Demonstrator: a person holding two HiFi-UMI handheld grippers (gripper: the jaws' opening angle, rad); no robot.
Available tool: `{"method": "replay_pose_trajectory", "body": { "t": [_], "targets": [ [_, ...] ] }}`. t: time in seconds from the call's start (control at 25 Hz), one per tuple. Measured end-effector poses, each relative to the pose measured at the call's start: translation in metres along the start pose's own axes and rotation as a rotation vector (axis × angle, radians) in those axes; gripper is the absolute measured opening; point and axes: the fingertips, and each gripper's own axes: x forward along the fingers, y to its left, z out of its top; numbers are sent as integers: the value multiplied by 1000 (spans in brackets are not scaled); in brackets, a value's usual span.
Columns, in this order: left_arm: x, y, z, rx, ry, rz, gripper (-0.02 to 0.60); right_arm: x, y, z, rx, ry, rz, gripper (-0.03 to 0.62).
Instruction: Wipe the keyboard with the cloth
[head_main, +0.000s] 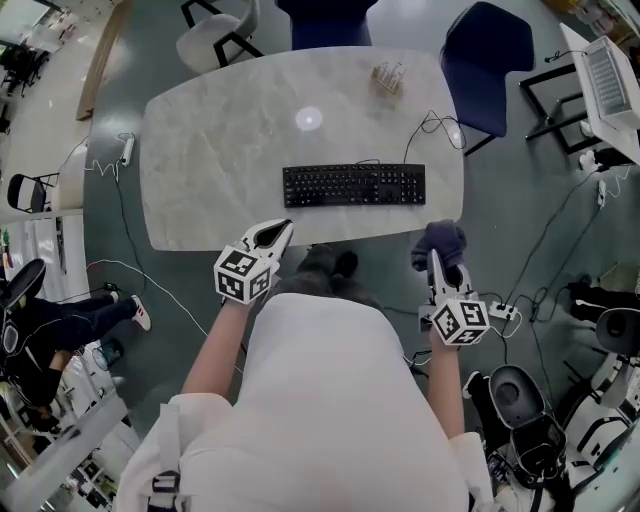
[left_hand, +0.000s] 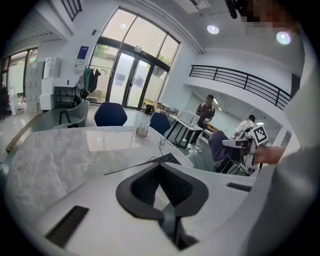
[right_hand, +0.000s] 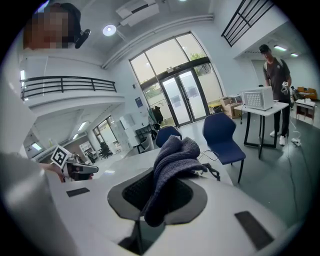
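The black keyboard (head_main: 353, 185) lies on the marble table (head_main: 220, 140), right of its middle and close to the front edge; its end shows in the left gripper view (left_hand: 167, 159). My left gripper (head_main: 277, 231) hovers at the table's front edge, left of the keyboard, jaws shut with nothing between them (left_hand: 161, 172). My right gripper (head_main: 435, 260) is off the table's front right corner, shut on a dark blue-grey knitted cloth (head_main: 441, 240). The cloth (right_hand: 175, 157) bunches up out of the jaws (right_hand: 161, 192) and hides the pads.
A small wire holder (head_main: 388, 77) stands at the table's far right, with a cable (head_main: 440, 128) running off that edge. Blue chairs (head_main: 487, 60) and a white chair (head_main: 215, 35) ring the far side. Cables and a power strip (head_main: 127, 150) lie on the floor. People stand in the background (right_hand: 273, 75).
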Motion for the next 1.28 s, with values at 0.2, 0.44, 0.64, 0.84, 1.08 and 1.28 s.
{"method": "replay_pose_trajectory", "body": {
  "t": [0.2,0.44,0.64,0.84,1.08,1.28],
  "targets": [
    [21,32,-25,-30,52,-18,8,14,-11,-4,47,45,-19,69],
    [41,60,-56,-92,106,-81,8,34,-30,-5,48,98,-53,69],
    [58,91,-74,-153,140,-85,9,62,-48,-18,26,189,-61,69],
    [73,116,-100,-191,209,-100,9,90,-72,-48,-15,317,-73,69],
    [92,134,-130,-236,290,-120,49,109,-101,-62,-12,375,-121,69],
    [109,148,-143,-243,344,-134,81,130,-120,-70,-32,421,-148,69]
  ]
}}
